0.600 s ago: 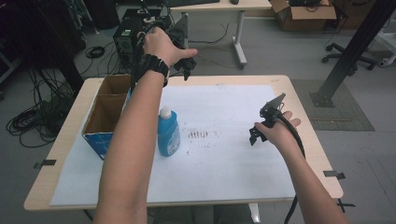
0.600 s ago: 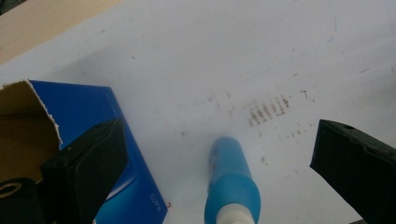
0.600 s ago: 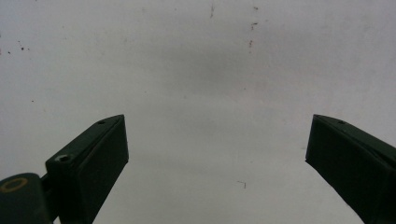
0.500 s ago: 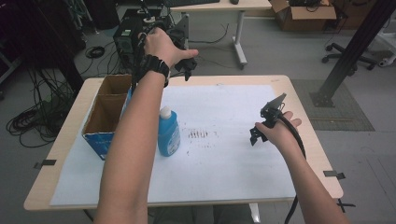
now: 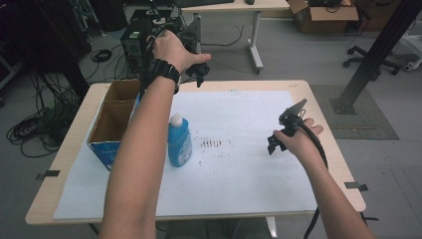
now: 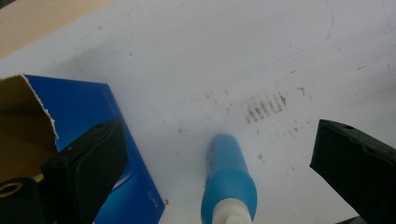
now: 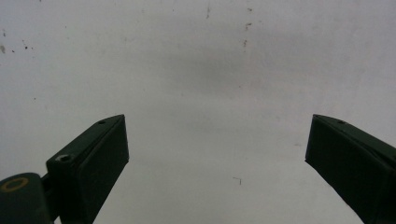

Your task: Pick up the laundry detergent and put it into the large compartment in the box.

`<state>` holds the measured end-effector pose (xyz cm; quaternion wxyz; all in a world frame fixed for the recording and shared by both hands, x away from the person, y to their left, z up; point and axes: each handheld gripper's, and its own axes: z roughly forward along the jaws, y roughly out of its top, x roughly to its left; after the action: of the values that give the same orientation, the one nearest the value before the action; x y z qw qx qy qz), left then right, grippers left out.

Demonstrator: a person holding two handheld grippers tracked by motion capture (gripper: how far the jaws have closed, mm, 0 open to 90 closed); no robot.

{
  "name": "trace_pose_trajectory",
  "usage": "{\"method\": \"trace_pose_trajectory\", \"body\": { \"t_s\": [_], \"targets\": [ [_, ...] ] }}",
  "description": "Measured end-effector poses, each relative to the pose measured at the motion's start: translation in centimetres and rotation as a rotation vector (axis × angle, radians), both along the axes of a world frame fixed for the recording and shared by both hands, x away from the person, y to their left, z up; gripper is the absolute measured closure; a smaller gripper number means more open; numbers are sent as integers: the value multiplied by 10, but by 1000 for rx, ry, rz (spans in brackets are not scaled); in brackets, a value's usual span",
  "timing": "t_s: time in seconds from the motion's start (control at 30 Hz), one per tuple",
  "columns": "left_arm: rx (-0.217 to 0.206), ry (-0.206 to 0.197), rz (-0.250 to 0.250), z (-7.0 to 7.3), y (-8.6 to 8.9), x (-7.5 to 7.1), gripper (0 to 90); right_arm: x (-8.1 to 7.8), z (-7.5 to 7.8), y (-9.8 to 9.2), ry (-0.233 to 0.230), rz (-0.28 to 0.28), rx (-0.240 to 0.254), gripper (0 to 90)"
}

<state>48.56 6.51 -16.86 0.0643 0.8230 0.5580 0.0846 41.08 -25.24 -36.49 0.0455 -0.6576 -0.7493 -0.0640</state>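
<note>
A blue bottle [image 5: 179,143] with a white cap stands upright on the white paper [image 5: 239,109], just right of an open cardboard box [image 5: 110,149] with blue sides. My left gripper [image 5: 198,74] is held high over the far edge of the table. In the left gripper view the gripper [image 6: 217,140] stands open and looks down on the bottle [image 6: 229,184] and the box [image 6: 88,112] far below, with nothing between its jaws. My right gripper [image 5: 274,144] hovers low over the right part of the paper. In the right gripper view it [image 7: 217,126] is open and holds nothing.
Brown smudge marks [image 5: 211,143] stain the paper right of the bottle. The wooden table [image 5: 323,114] ends close to the right hand. Beyond the far edge stand dark equipment [image 5: 137,35] and another desk [image 5: 234,7]. Cables lie on the floor at the left.
</note>
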Motion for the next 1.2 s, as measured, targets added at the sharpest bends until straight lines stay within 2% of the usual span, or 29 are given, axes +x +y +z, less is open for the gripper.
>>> {"method": "trace_pose_trajectory", "body": {
  "t_s": [0.4, 0.63, 0.77, 1.2],
  "targets": [
    [-21, -2, 12, 0, 10, -23, 43, -5, -4, 0, 1, -7, -4, 60],
    [-16, -4, 15, -3, 11, -35, 41, -8, -5, 0, -5, -4, 1, 60],
    [-35, -1, 9, -7, 9, -42, 43, -9, -4, 1, -9, -1, 1, 59],
    [-21, 10, 19, -20, 7, -60, 42, -16, -2, -2, -19, -4, 11, 59]
  ]
}}
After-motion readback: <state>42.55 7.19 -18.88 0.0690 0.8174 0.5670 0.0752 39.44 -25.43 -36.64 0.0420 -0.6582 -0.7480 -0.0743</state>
